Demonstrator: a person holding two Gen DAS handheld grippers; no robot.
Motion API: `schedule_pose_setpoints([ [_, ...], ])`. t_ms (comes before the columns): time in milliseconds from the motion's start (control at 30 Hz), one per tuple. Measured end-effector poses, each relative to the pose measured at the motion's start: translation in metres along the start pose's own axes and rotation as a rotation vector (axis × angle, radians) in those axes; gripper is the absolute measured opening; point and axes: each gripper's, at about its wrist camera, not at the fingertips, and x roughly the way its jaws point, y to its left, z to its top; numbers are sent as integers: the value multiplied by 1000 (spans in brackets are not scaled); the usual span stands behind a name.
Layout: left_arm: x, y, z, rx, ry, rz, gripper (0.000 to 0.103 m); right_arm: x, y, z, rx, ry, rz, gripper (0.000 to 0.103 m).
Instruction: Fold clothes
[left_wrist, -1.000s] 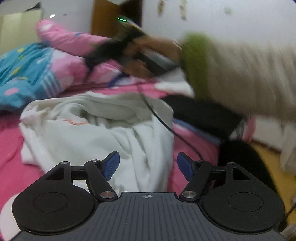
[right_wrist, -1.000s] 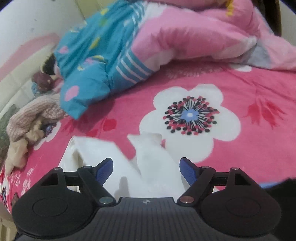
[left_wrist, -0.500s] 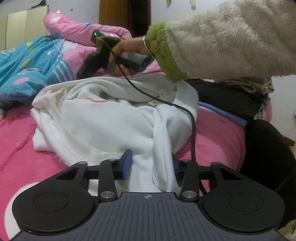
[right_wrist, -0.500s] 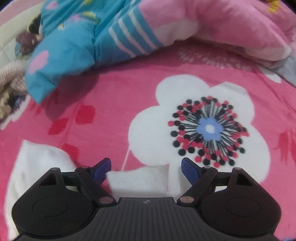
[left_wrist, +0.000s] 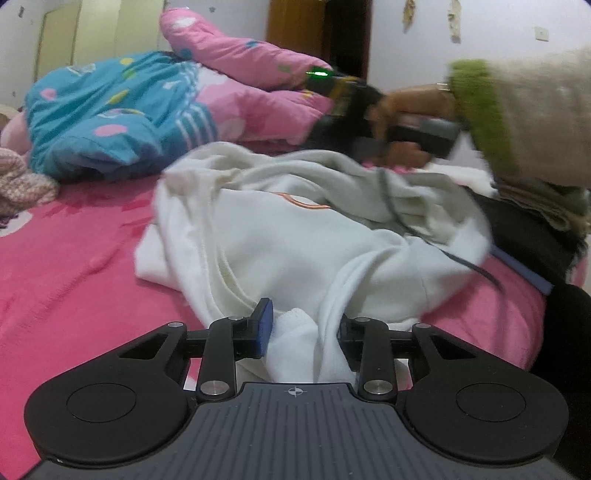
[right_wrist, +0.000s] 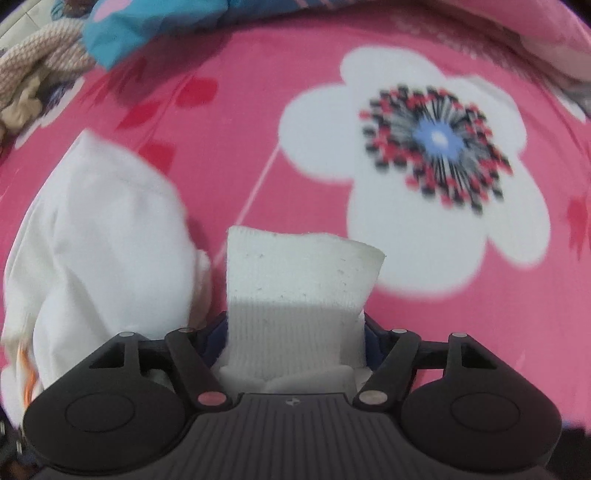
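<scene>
Lying in a crumpled heap on the pink flower blanket (left_wrist: 74, 266) of the bed: the white sweatshirt (left_wrist: 288, 236), not yet spread flat, not yet folded.

Pinching a bunched fold at the near edge of the sweatshirt with the left tongs (left_wrist: 304, 325), having just been closing, with white cloth filling the gap from pad to pad.

Pinching the ribbed cuff (right_wrist: 299, 280) of a sleeve at the far side of the sweatshirt with the right tongs (right_wrist: 295, 328), also just been closing. Squeezing the cuff on both sides, with its open end poking straight out past the tips. Pointing steeply down at the bed here.

Showing blurry in the left view, just beyond the sweatshirt: the right hand (left_wrist: 406, 110) in a fuzzy cream sleeve with a green cuff. Trailing a black cable (left_wrist: 391, 199) across the top of the sweatshirt.

Running its long way from the left tongs at the near edge to the right tongs at the far edge. Probably getting ready to pull the two ends apart and lay the cloth out flat. Maybe snagging the cable in the folds while doing so.

Sitting well behind the sweatshirt: a bundled blue and pink quilt (left_wrist: 110, 110).
</scene>
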Motion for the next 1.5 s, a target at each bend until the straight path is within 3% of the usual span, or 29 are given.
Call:
schedule_pose_setpoints([
  [200, 3, 16, 2, -59, -15, 38, 34, -23, -1, -61, 98, 14, 44, 69],
  [467, 8, 28, 10, -101, -26, 98, 35, -50, 2, -145, 354, -36, 166, 64],
  [633, 26, 39, 25, -102, -27, 141, 34, -49, 8, -192, 567, -41, 366, 62],
  [867, 47, 49, 45, -122, -32, 173, 34, -41, 28, -228, 715, -204, 479, 62],
  [1000, 30, 56, 45, -162, -42, 179, 37, -52, 20, -242, 730, -273, 466, 60],
  [1233, -18, 86, 41, -339, -95, 196, 44, -100, -5, -265, 688, -436, 328, 65],
  [1400, -34, 87, 46, -355, -104, 156, 49, -155, 4, -262, 512, -660, 148, 67],
  [1500, -41, 84, 54, -349, -135, 139, 51, -174, 26, -250, 329, -745, 85, 68],
])
